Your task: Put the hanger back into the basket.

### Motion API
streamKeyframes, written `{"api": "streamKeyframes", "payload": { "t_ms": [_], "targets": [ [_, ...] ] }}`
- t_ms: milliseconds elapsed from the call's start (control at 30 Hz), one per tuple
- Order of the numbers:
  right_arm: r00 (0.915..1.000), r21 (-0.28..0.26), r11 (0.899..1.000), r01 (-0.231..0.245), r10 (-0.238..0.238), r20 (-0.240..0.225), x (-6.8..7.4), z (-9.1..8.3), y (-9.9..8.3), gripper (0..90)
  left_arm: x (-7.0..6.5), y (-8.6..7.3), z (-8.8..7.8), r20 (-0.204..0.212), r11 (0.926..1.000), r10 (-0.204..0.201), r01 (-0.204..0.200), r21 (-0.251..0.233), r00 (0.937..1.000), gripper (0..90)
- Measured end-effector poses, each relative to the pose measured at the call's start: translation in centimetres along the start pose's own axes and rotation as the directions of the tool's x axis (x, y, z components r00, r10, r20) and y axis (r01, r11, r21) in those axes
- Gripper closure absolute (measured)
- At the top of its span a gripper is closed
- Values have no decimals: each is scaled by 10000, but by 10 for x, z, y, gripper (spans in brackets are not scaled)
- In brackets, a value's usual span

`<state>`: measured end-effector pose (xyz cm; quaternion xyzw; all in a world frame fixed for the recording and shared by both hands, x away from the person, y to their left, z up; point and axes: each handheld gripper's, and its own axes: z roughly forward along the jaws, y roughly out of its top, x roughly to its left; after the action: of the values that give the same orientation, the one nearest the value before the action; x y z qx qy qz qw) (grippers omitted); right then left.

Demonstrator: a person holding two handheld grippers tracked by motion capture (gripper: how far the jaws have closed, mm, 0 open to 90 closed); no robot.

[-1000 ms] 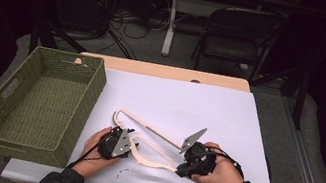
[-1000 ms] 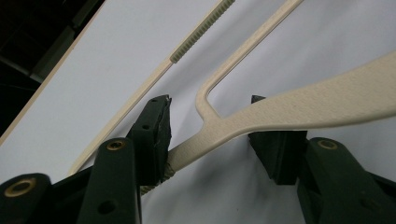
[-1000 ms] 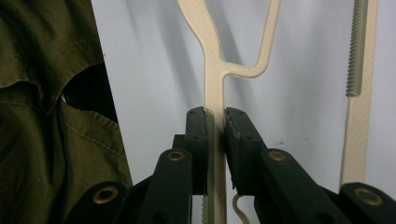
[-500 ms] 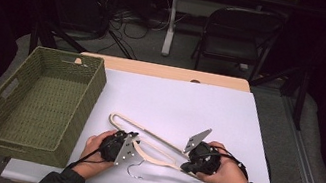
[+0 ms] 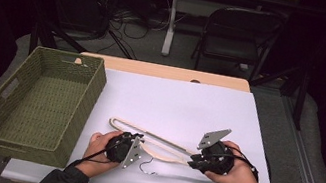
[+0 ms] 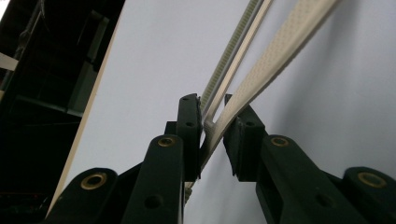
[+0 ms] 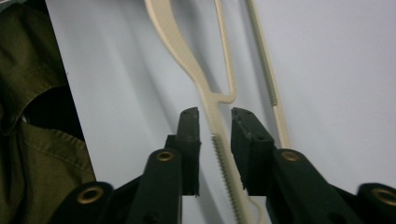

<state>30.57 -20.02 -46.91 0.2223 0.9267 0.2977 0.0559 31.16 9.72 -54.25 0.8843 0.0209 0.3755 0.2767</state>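
- High view: a cream plastic hanger (image 5: 152, 143) lies on the white sheet (image 5: 174, 103) covering the table, to the right of the green woven basket (image 5: 32, 99), with its metal hook (image 5: 148, 165) toward the person's edge.
- Basket: it sits at the left edge of the sheet, and no contents are visible inside it.
- Left gripper (image 5: 134, 143): held in the person's left hand (image 5: 100, 149) between the basket and the hanger's middle, just beside the hook.
- Left gripper view: the jaws are closed on a cream bar of the hanger (image 6: 219, 126), which runs up and away between the pads; a ridged bar lies alongside it.
- Right gripper (image 5: 195, 159): held in the person's right hand (image 5: 233, 172) at the hanger end farthest from the basket, with its grey plate tilted upward.
- Right gripper view: the jaws stand apart on either side of a cream arm of the hanger (image 7: 215, 112) with a toothed edge; gaps show on both sides, so nothing is clamped.
- An olive sleeve (image 7: 32, 121) fills the left of that view.
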Motion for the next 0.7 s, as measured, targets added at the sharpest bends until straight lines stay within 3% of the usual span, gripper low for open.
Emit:
{"api": "streamKeyframes", "payload": {
  "t_ms": [100, 233, 333, 533, 700],
  "targets": [
    [9993, -453, 9989, 124, -108, 348, 2, -12, -1, 691, 7, 6, 2, -43, 9995, 237, -236, 232, 9997, 798],
    [9979, -1119, 9937, 78, -6, 645, 4, -25, -3, 685, 18, 12, 5, -144, 9997, -106, 109, 203, 9998, 822],
    [9975, -1074, 9942, -60, 135, 691, 2, -30, -9, 686, 28, 16, 8, -270, 9992, -266, 274, 305, 9993, 842],
    [9966, -940, 9951, -322, 391, 730, 0, -24, -21, 686, 43, 22, 14, -667, 9973, -456, 493, 539, 9967, 872],
    [9964, -1003, 9943, -353, 428, 732, 0, -19, -25, 686, 47, 20, 19, -834, 9934, -552, 632, 956, 9950, 873]
  ]
}}
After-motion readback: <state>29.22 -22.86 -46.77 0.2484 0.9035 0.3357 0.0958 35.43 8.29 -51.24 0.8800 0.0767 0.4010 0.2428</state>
